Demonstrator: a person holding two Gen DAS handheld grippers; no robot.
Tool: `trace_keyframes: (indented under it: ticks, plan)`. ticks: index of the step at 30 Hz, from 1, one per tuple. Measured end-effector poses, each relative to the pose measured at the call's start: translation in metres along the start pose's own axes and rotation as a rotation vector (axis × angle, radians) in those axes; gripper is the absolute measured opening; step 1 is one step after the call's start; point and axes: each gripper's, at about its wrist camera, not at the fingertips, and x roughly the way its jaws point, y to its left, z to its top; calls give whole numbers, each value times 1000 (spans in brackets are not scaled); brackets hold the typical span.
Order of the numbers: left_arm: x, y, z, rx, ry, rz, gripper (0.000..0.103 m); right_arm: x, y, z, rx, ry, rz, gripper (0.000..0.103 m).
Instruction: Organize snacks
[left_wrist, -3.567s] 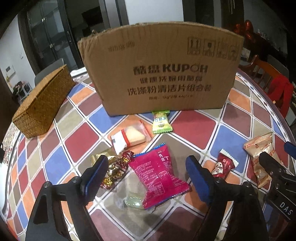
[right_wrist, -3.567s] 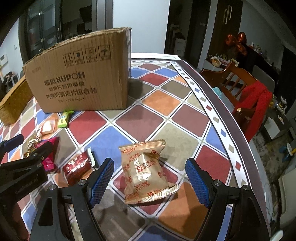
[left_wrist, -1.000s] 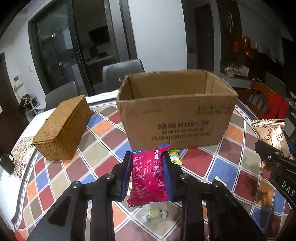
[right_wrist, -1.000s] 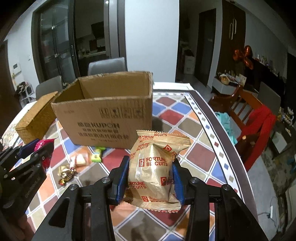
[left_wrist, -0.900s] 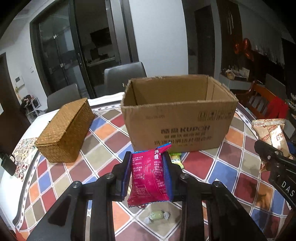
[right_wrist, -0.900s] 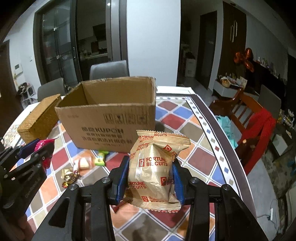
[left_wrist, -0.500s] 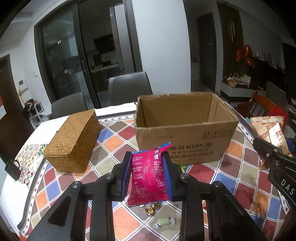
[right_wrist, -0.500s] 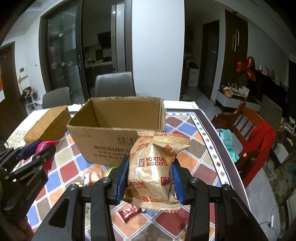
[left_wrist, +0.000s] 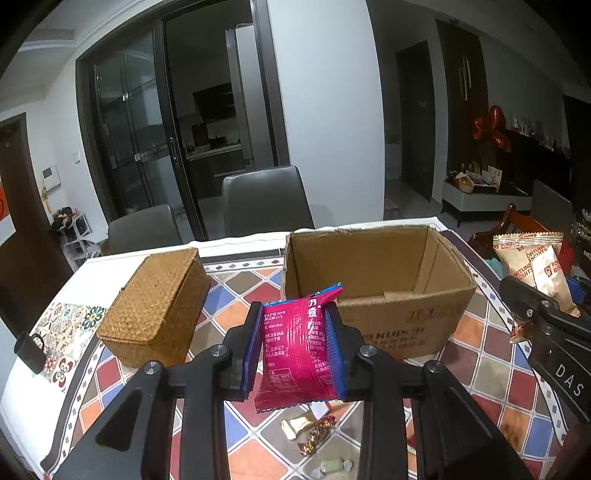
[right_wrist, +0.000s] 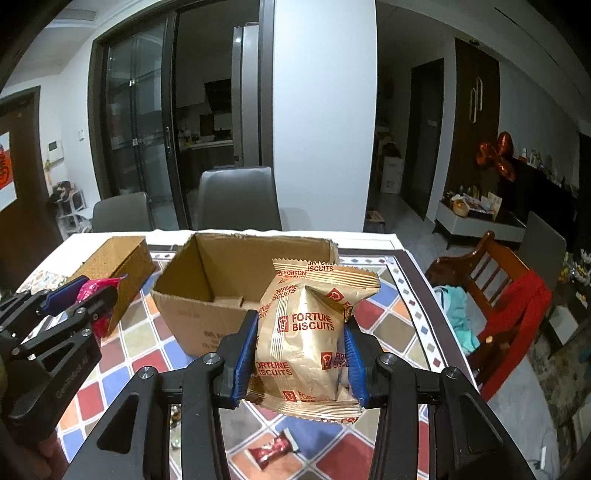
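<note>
Left wrist view: left gripper (left_wrist: 295, 349) pinches the magenta snack packet (left_wrist: 295, 350), now lifted off the tiled table (left_wrist: 491, 369) vs a few secs ago, w/ the open KUPOH cardboard box (left_wrist: 388, 325) just beyond, so both picks look done and the drop into the box is prob next. Right gripper (right_wrist: 301, 362) is clamped on a gold "FORTUNE BISCUITS" pack (right_wrist: 303, 332), also raised; small candies (left_wrist: 310, 432) are left on the table.

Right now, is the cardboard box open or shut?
Open. The cardboard box has no top covering it; both wrist views look straight down onto its bare inner walls.
</note>
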Motion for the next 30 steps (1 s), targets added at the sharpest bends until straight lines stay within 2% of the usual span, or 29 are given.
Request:
trace_keyframes:
  ticks: [12,30]
  plan:
    - [12,-1,29,11,-32,-10,32,12,2,26,-11,-38,7,44]
    - [45,-4,53,27,-48,-30,32,45,6,50,-28,-48,13,44]
